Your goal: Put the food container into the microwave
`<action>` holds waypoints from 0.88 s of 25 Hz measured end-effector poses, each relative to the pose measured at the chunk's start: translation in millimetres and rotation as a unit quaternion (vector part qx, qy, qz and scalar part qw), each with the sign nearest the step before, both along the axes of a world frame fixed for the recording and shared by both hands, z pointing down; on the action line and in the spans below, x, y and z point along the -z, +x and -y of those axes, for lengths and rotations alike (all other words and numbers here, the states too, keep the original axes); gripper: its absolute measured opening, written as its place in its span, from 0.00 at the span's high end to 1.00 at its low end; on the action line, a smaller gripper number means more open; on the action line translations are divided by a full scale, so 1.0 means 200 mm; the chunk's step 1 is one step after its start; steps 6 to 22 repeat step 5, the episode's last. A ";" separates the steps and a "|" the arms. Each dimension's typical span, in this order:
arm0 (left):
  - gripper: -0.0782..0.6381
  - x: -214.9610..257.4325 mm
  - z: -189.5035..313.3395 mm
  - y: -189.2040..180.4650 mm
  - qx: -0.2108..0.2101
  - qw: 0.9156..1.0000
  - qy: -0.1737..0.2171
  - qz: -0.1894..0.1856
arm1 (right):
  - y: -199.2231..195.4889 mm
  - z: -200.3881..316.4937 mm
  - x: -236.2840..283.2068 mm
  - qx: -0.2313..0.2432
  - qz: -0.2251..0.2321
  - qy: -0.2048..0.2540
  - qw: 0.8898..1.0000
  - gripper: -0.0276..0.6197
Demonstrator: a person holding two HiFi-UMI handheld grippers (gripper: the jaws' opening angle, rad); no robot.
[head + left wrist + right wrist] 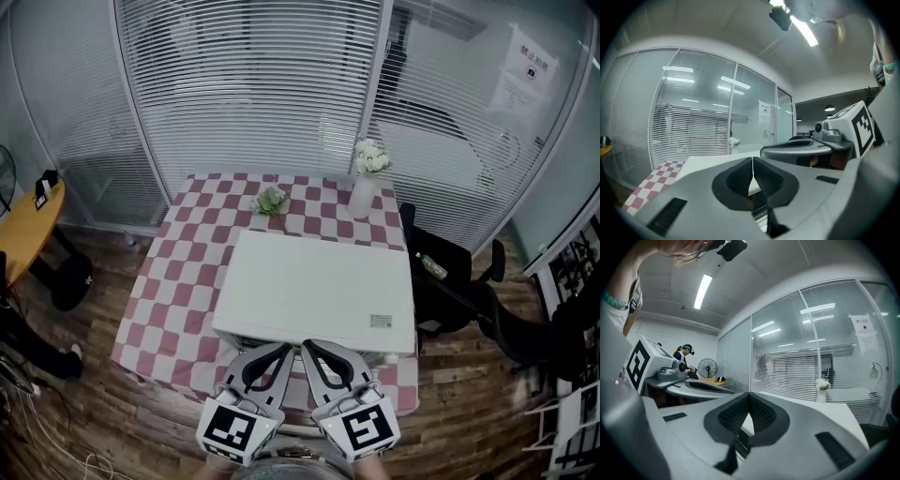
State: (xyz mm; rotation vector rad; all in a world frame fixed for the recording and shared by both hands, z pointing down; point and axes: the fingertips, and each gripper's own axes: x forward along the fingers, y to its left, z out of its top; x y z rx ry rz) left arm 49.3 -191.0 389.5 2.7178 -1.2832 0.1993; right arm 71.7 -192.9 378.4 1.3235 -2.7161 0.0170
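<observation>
Two grippers sat side by side at the near edge of the microwave [319, 281]. The left gripper [753, 169] and the right gripper [749, 404] each had its ribbed black pads [740, 180] pressed together, with nothing between them. Each bore one marker cube [230, 428] printed with black-and-white squares.

The one microwave was a flat-topped white box with a small label near a corner. It stood on one table [150, 281] covered in a red-and-white checked cloth. Behind the microwave stood one white vase [362, 195] of pale flowers, and left of that lay one small green bunch [271, 200].

The food container could not be made out in any view.

Only the head view showed the microwave's whole top and a black chair [450, 281] to its right. Only the right gripper view showed a fan [707, 367] and a person [684, 355] far off beyond the microwave.
</observation>
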 end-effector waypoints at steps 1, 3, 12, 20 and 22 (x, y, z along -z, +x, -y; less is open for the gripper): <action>0.87 0.00 0.01 0.00 0.002 1.000 0.002 -0.001 | 0.00 0.00 0.00 0.001 -0.001 -0.003 1.000 0.97; 0.87 0.00 0.03 -0.02 0.008 1.000 0.007 -0.004 | -0.01 0.01 -0.01 0.002 -0.001 -0.006 1.000 0.97; 0.87 0.01 0.05 -0.03 0.015 1.000 0.013 -0.006 | -0.02 0.01 -0.01 0.003 -0.002 -0.008 1.000 0.97; 0.87 0.01 0.05 -0.03 0.015 1.000 0.013 -0.006 | -0.02 0.01 -0.01 0.003 -0.002 -0.008 1.000 0.97; 0.87 0.01 0.05 -0.03 0.015 1.000 0.013 -0.006 | -0.02 0.01 -0.01 0.003 -0.002 -0.008 1.000 0.97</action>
